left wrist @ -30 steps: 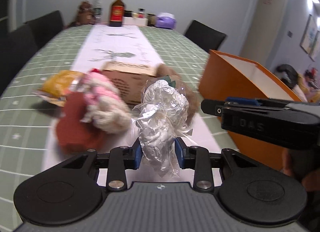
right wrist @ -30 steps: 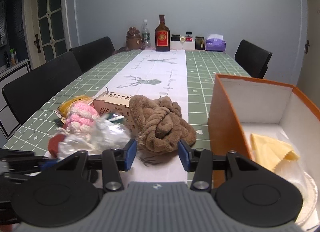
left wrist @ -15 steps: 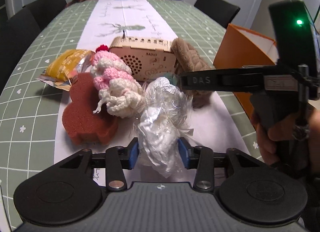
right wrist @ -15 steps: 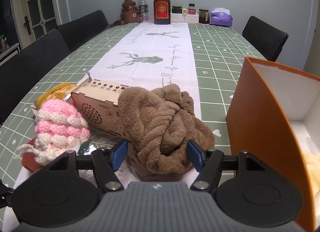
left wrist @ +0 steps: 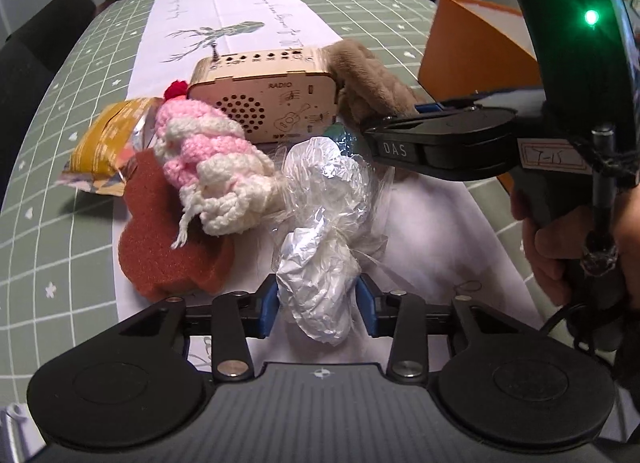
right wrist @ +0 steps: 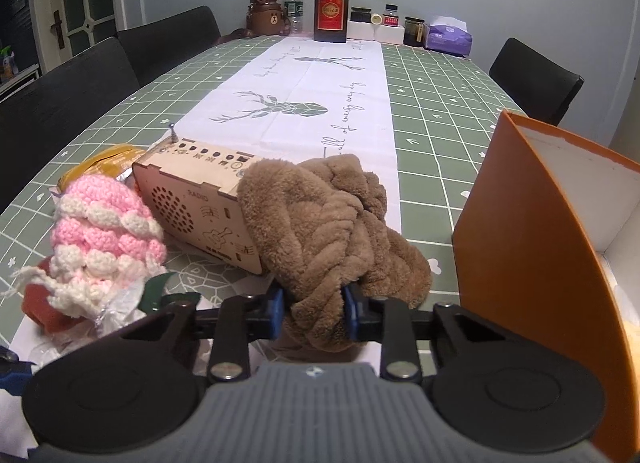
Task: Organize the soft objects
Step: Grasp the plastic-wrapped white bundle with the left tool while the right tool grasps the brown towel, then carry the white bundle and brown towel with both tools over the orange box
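Note:
My left gripper (left wrist: 318, 309) points down at the table, its jaws closing with the pads pressed on a crinkled clear plastic bag (left wrist: 320, 263). A pink and white crochet piece (left wrist: 208, 167) lies on a rust-brown sponge (left wrist: 160, 239) just left of the bag. My right gripper (right wrist: 314, 313) is closing too, and its blue pads pinch the near fold of a brown plush cloth (right wrist: 328, 223). From the left wrist view, the right gripper (left wrist: 374, 131) reaches in from the right, held by a hand (left wrist: 552, 247).
A wooden radio (right wrist: 196, 203) stands between the crochet piece and the plush cloth. A yellow snack packet (left wrist: 104, 139) lies at the left. An open orange box (right wrist: 532, 231) stands at the right. Bottles and jars (right wrist: 330, 7) line the far end; dark chairs surround the table.
My right gripper came forward and down to the brown plush cloth and closed on it. My left gripper tilted further down, keeping the plastic bag between its pads.

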Demonstrator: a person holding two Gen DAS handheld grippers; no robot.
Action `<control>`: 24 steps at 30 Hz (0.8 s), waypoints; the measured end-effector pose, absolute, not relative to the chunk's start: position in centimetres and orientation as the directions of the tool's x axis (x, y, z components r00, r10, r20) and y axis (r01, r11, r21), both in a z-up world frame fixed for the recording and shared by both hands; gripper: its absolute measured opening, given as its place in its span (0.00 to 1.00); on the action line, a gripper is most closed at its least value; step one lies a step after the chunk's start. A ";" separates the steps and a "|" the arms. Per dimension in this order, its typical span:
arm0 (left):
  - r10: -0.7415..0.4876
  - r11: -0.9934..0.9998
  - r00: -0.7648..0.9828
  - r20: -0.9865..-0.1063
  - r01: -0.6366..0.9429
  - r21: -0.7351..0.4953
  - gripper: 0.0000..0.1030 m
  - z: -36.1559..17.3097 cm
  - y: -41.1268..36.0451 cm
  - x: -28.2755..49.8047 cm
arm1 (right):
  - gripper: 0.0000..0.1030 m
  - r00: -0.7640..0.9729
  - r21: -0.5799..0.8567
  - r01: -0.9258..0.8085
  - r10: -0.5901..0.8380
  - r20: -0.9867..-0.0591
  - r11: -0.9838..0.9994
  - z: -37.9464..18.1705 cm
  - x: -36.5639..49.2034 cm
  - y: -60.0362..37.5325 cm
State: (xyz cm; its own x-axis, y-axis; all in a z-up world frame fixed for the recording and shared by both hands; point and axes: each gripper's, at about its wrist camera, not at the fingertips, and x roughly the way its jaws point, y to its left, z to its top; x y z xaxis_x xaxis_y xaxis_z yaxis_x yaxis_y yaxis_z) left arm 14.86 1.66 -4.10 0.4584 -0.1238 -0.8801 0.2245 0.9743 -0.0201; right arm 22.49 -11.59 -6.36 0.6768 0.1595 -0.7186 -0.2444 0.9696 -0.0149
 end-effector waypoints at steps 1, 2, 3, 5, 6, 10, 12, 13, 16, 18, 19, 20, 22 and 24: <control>-0.117 0.972 0.451 -0.885 0.235 -0.009 0.40 -4.0 1.5 14.9 | 0.25 0.675 -0.019 -0.251 0.161 -0.720 0.968 -6.2 22.4 -11.6; -0.109 0.970 0.443 -0.890 0.245 0.003 0.39 -3.9 1.4 15.1 | 0.25 0.674 -0.020 -0.257 0.164 -0.720 0.966 -6.0 22.2 -11.6; -0.104 0.967 0.432 -0.896 0.255 0.010 0.37 -3.8 1.2 15.2 | 0.25 0.675 -0.022 -0.261 0.166 -0.718 0.965 -5.8 22.1 -11.7; -0.093 0.961 0.408 -0.908 0.275 0.024 0.35 -3.6 1.0 15.4 | 0.24 0.679 -0.030 -0.269 0.168 -0.715 0.963 -5.1 21.5 -11.8; -0.087 0.957 0.391 -0.916 0.288 0.032 0.34 -3.5 0.9 15.6 | 0.24 0.679 -0.032 -0.275 0.171 -0.714 0.961 -4.8 21.3 -11.8; -0.065 0.944 0.312 -0.948 0.327 0.043 0.33 -2.9 0.7 16.0 | 0.23 0.677 -0.042 -0.306 0.186 -0.712 0.951 -3.6 20.5 -12.2; -0.034 0.931 0.290 -0.956 0.358 0.075 0.33 -2.7 0.3 15.8 | 0.23 0.674 -0.036 -0.318 0.200 -0.711 0.947 -3.0 20.1 -12.5; -0.027 0.927 0.272 -0.962 0.368 0.078 0.33 -2.6 0.1 15.7 | 0.23 0.672 -0.032 -0.321 0.204 -0.712 0.946 -2.7 19.9 -12.7; -0.017 0.916 0.207 -0.978 0.396 0.068 0.33 -2.9 -0.4 15.5 | 0.23 0.670 -0.031 -0.338 0.218 -0.710 0.940 -1.7 19.0 -13.2; -0.010 0.907 0.182 -0.983 0.415 0.068 0.33 -3.0 -0.6 15.2 | 0.23 0.664 -0.024 -0.359 0.237 -0.709 0.933 -0.9 18.3 -13.6; -0.013 0.904 0.172 -0.985 0.422 0.062 0.33 -2.9 -0.7 15.1 | 0.23 0.660 -0.018 -0.372 0.251 -0.709 0.928 -0.4 17.9 -13.8; -0.014 0.903 0.165 -0.986 0.426 0.058 0.33 -2.7 -0.8 14.9 | 0.23 0.656 -0.016 -0.384 0.261 -0.708 0.923 0.0 17.5 -14.0; -0.013 0.900 0.160 -0.987 0.433 0.058 0.33 -2.2 -0.9 14.5 | 0.23 0.655 -0.027 -0.408 0.272 -0.706 0.912 1.0 16.6 -14.3; 0.005 0.895 0.152 -0.988 0.439 0.072 0.32 -1.8 -1.3 13.9 | 0.23 0.650 -0.036 -0.430 0.282 -0.705 0.902 2.0 15.9 -14.7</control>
